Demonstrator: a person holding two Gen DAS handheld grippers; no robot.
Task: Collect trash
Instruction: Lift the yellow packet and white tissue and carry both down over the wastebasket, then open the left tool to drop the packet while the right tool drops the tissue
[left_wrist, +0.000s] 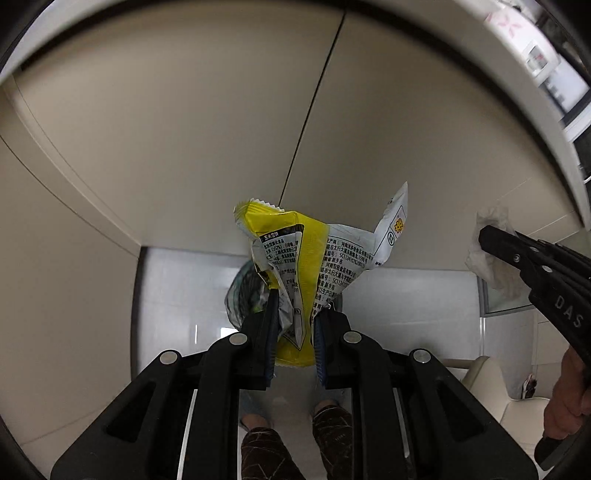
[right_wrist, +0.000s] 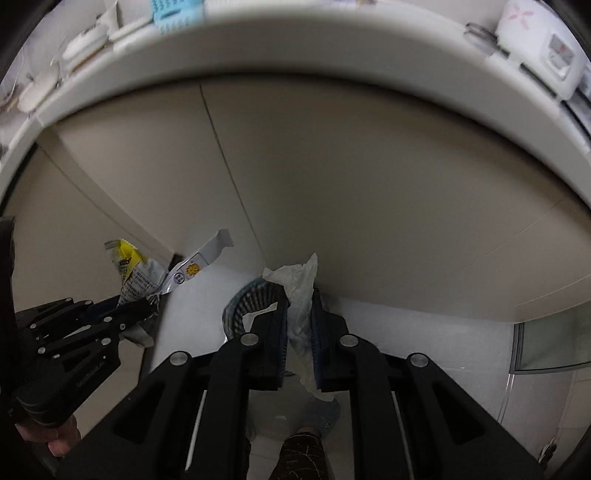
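Both pieces of trash are already picked up: the left gripper (left_wrist: 295, 325) is closed on the yellow snack wrapper (left_wrist: 306, 258), the right gripper (right_wrist: 299, 325) on a crumpled tissue (right_wrist: 301, 295), both above the floor basket (right_wrist: 251, 299); dropping remains.

Beige cabinet doors (left_wrist: 221, 129), white floor (left_wrist: 177, 288)

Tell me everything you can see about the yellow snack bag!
The snack wrapper is a crinkly, shiny plastic packet, yellow on one side and silvery white with black printed text on the other. It looks empty, torn open and crumpled, with a zigzag edge on top and one flap sticking up. The left gripper pinches it between both pads, holding it up in front of beige cabinet doors, above a dark mesh bin.
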